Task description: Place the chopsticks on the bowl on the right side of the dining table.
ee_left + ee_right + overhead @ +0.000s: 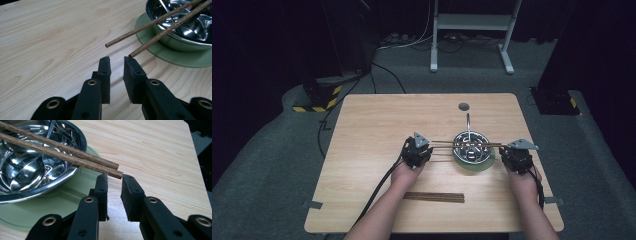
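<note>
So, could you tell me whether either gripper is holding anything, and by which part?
Nothing is held. The left gripper and right gripper each have a gap between the jaws; the two chopsticks rest across the steel bowl, their ends just beyond the jaw tips.

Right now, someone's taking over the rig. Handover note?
Left hand-held gripper: jaws slightly apart, empty, at the thin ends of the two brown wooden chopsticks.
Right hand-held gripper: jaws slightly apart, empty, at their thick ends.
Chopsticks lie across the shiny steel bowl, which sits on a green round plate with a metal spoon inside.
Done: pair laid on bowl.
Left: more chopsticks wait near the table's front edge.
</note>
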Available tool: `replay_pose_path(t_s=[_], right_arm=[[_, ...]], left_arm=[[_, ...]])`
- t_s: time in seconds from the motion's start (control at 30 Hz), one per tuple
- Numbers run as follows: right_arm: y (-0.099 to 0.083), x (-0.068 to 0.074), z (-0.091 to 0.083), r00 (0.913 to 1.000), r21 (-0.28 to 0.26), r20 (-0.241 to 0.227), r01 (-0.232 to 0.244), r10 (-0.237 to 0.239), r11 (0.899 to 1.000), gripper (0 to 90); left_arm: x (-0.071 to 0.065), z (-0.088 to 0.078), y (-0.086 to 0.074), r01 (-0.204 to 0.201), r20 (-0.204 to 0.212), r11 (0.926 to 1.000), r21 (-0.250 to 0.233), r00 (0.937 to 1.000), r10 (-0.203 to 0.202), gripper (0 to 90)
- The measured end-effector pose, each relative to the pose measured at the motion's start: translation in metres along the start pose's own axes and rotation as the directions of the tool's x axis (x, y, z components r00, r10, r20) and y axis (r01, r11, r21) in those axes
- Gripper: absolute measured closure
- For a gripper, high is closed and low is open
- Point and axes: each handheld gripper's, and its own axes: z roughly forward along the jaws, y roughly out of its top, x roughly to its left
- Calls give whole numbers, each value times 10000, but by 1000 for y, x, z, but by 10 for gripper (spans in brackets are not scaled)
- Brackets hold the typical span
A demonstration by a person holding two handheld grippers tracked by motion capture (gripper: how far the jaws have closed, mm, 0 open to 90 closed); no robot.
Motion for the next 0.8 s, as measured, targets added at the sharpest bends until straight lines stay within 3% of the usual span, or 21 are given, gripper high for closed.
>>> replay_pose_path(t_s=[0.27, 0.5, 0.73, 0.8], right_arm=[[6, 2, 0, 9997, -41, 103, 210, -210, 9998, 749], [6, 4, 1, 9998, 186, 138, 123, -125, 9998, 747], [6, 6, 2, 9998, 171, 151, 128, -131, 9998, 747], [6, 6, 3, 9999, 195, 134, 96, -98, 9998, 747]], left_arm=[[0, -2, -3, 54, 10, 10000, 41, 10000, -54, 720], [0, -7, -8, -30, -120, 10000, 37, 9999, 30, 699], [-5, -8, -7, -117, 146, 9997, -215, 9998, 120, 663], [-6, -6, -5, -200, 144, 9996, -194, 9997, 203, 698]])
